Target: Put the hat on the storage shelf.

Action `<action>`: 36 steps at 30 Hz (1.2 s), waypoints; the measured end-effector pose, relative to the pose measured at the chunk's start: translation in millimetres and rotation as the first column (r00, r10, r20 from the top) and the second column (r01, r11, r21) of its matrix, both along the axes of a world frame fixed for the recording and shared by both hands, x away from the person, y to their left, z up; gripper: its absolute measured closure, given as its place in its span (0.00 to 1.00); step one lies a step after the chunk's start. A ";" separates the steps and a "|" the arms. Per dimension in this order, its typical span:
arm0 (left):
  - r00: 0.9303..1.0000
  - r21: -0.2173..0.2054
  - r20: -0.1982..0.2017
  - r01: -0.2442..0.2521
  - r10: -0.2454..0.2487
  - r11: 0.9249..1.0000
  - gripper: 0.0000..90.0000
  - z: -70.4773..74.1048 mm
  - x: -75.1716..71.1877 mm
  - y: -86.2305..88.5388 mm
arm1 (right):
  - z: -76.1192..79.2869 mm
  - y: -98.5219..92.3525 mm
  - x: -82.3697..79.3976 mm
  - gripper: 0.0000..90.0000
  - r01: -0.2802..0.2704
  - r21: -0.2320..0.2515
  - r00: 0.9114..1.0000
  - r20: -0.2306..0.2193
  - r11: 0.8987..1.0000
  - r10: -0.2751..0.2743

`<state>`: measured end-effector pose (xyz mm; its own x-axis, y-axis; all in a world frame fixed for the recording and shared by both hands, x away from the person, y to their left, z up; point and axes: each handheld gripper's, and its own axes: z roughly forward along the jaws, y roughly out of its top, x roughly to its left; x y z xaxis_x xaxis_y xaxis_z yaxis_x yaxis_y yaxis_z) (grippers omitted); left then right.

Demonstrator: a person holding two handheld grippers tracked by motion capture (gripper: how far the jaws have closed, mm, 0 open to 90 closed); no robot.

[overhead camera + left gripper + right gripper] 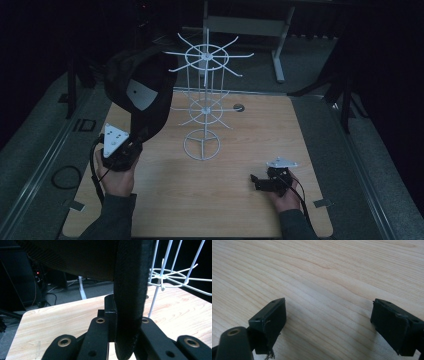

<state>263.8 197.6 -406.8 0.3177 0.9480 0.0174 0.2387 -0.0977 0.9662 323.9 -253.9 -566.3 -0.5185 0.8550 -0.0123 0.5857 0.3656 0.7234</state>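
Your left gripper [131, 145] has its jaws clamped tight on the brim of the black cap [137, 90], holding it up at ten o'clock from the white wire rack [204, 100]. Your right gripper [256, 181] rests at five o'clock on the wooden table [240, 140], jaws spread wide, nothing between them.

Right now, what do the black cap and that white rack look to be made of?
Black cap: seemingly woven fabric, matte, with a stitched, textured brim edge in the left gripper view. White rack: thin wire, probably coated metal, smooth white. Table: light wood-grain surface, possibly laminate.
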 end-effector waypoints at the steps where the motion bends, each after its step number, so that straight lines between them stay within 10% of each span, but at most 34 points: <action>1: 1.000 0.002 0.001 0.000 0.000 1.000 0.97 0.0 0.0 -0.2 | 0.0 0.0 0.0 0.14 0.000 0.000 1.000 0.000 1.000 0.000; 36: 0.999 0.120 -0.006 0.039 -0.039 0.992 0.96 -13.6 6.3 -8.2 | 0.1 0.1 -0.1 0.14 0.000 0.000 1.000 -0.002 1.000 0.000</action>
<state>270.1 189.4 -420.4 0.3548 0.9260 0.1290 0.2356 -0.2220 0.9462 323.8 -253.8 -566.3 -0.5182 0.8552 -0.0111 0.5871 0.3652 0.7225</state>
